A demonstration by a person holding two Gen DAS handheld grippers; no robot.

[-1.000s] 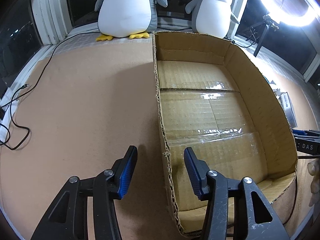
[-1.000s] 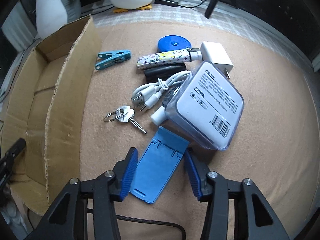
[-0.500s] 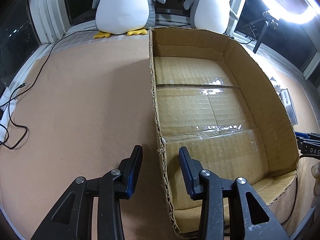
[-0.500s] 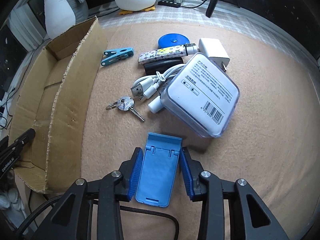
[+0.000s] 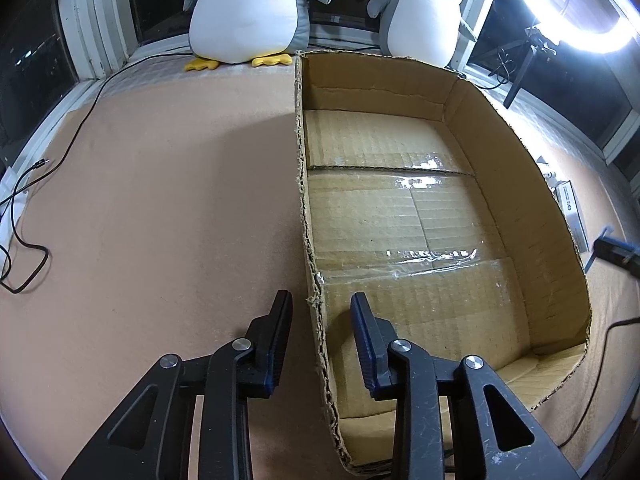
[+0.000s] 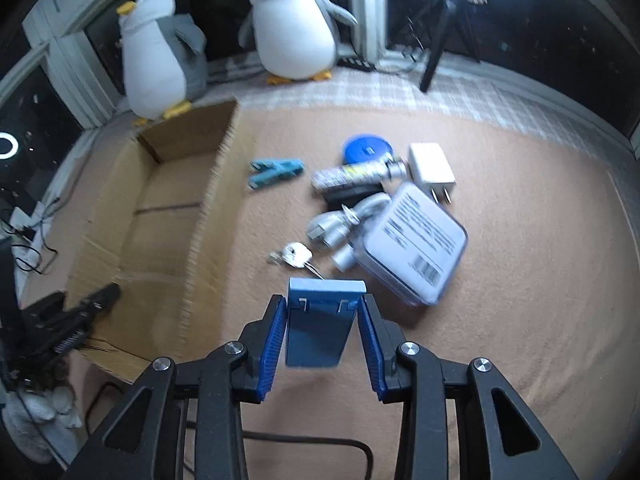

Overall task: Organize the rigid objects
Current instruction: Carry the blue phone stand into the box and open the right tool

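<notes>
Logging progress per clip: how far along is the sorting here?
Barely started. The cardboard box is empty. The right hand-held gripper holds the blue phone stand, lifted. The left hand-held gripper straddles the box wall, open. Keys, clip, charger and others remain outside.

Print and barcode on the white case point(image 6: 416, 240) blurred, unreadable

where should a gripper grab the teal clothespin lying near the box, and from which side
Take the teal clothespin across the middle of its long body, coming straight down from above. It lies flat on the mat, long axis roughly left to right in the right wrist view, so the fingers should close on its two long sides. There is bare mat around it, between the cardboard box and the pile. The view is blurred, so finer detail is unclear.
</notes>
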